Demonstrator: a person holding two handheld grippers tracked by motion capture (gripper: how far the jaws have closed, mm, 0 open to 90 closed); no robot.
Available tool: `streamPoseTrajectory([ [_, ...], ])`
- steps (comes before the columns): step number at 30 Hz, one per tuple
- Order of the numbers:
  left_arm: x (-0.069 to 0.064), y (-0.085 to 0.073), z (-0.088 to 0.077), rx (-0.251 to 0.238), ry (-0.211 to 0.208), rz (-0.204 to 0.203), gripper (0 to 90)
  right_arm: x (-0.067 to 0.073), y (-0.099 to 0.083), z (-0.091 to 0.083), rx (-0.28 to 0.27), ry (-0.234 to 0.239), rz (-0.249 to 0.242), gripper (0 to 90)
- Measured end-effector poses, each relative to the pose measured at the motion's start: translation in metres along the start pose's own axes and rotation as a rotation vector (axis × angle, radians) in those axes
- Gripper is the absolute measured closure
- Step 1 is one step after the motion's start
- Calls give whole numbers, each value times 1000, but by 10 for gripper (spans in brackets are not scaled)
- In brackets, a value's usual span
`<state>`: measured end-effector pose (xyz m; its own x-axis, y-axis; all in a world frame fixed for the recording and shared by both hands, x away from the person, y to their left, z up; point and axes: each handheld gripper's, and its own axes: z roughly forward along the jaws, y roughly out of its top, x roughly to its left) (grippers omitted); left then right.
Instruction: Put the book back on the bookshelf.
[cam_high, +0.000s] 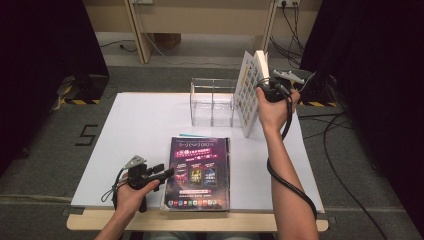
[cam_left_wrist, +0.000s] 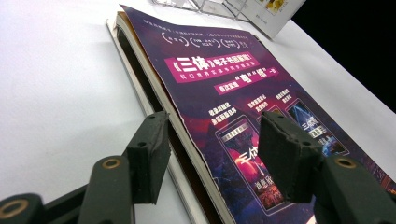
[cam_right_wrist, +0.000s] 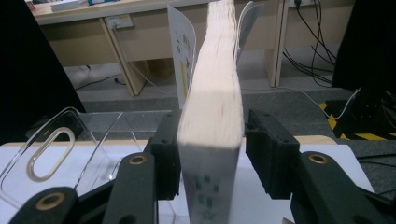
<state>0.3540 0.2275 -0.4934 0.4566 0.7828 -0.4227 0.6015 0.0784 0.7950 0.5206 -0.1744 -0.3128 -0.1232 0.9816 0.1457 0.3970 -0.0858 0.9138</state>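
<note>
Nearest the high camera, at the table's near edge, the left hand (cam_high: 131, 192) holds the left gripper (cam_high: 167, 173) low beside the left edge of a purple-covered paperback book with white and pink lettering (cam_high: 198, 172). That book lies flat on the white rectangular tabletop (cam_high: 140, 125), near the middle of the near edge, cover up. In the left gripper view, the two black jaws stand spread apart, one on each side of the book's near left edge; the left pad (cam_left_wrist: 150, 156) is over the bare table and the right pad (cam_left_wrist: 284, 156) is over the cover. Whether either pad touches the book I cannot tell. The cover's edge lifts slightly off the pages.

Toward the far right part of the table, the right hand (cam_high: 272, 107) holds the right gripper (cam_high: 264, 91) against a thick white-covered book with rows of small coloured squares (cam_high: 249, 92). This book stands upright on its lower edge, tilted a little. In the right gripper view, the jaws sit on either side of its cream page block (cam_right_wrist: 212, 98), pinching it, with the covers flaring outward above.

Just left of the standing book, by the far edge, stands a clear plastic divided rack (cam_high: 212, 102).
</note>
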Motion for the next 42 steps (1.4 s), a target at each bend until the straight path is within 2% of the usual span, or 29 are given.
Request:
streamPoseTrajectory([
  [6, -2, 2, 1, 3, 27, 13, 397, -1, -7, -17, -4, 16, 3, 566],
  [13, -1, 4, 5, 2, 36, 7, 392, -3, -17, -37, -1, 42, 16, 556],
  [25, 1, 7, 12, 9, 43, -9, 412, -6, -48, -53, 55, 82, 27, 560],
  [30, 2, 7, 16, 20, 62, -24, 418, -7, -65, -56, 121, 112, 29, 567],
  [37, 3, 8, 23, 27, 62, -39, 435, -1, -101, -50, 228, 174, 22, 570],
  [38, 3, 8, 23, 27, 62, -39, 441, -1, -101, -50, 228, 174, 22, 570],
  [39, 4, 8, 24, 30, 66, -43, 445, 0, -112, -47, 253, 189, 27, 570],
  [42, 5, 7, 25, 33, 70, -52, 450, 2, -126, -44, 288, 208, 27, 570],
])
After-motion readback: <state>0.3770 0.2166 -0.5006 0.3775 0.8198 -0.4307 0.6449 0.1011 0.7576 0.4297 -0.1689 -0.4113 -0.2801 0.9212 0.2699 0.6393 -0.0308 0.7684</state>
